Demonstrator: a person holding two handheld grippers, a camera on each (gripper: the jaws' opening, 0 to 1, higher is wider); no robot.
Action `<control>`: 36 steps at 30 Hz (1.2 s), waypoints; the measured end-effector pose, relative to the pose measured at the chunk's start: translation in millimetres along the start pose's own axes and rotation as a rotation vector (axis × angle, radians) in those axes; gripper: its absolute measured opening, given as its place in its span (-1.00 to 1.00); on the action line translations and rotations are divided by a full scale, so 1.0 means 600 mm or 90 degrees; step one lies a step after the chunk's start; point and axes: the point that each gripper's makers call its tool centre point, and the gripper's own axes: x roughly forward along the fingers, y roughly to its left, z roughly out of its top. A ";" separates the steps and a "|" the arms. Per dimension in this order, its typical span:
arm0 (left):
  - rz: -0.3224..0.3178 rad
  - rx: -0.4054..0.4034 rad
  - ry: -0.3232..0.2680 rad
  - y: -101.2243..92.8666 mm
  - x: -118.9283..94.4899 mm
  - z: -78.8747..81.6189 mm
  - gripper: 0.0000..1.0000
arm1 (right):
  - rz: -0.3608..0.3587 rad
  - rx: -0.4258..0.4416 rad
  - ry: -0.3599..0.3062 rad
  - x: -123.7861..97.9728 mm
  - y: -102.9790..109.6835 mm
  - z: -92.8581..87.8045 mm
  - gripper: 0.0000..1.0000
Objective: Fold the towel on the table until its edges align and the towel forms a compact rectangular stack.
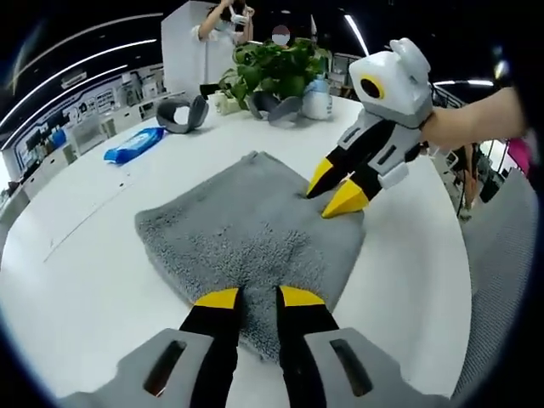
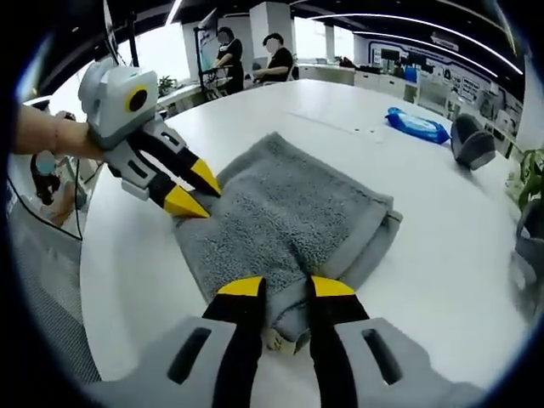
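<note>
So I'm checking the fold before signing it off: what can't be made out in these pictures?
- Left gripper view: the towel's near edge, hidden behind the left claw.
- Right gripper view: the folded corner under the right claw; whether the layers align there is hidden.
- Both views: whether either claw actually pinches fabric.
- Left gripper view: the blue packet's print, too small.

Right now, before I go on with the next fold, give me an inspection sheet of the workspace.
Surface: white table, bare around the job.
Job's things: grey towel, already folded over, layered edges showing at one side; not yet a tidy rectangle.
Clutter: blue packet, potted plant, two grey curved objects at the far edge.
Grippers: left gripper open, jaws straddling the towel's near edge; right gripper open, jaws at a folded corner.
Cables: one dark cable hanging past the table edge.
Surroundings: people standing at the back, office benches, ceiling light strips.
</note>
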 end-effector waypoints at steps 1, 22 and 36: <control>-0.002 -0.011 -0.005 0.000 -0.001 0.000 -0.66 | 0.003 0.007 -0.002 -0.001 0.001 0.000 -0.64; 0.113 -0.161 -0.335 -0.071 -0.308 0.052 0.98 | -0.044 0.036 -0.268 -0.249 0.077 0.022 0.99; 0.253 -0.186 -0.327 -0.162 -0.423 -0.055 0.89 | -0.131 0.012 -0.272 -0.369 0.175 -0.049 0.98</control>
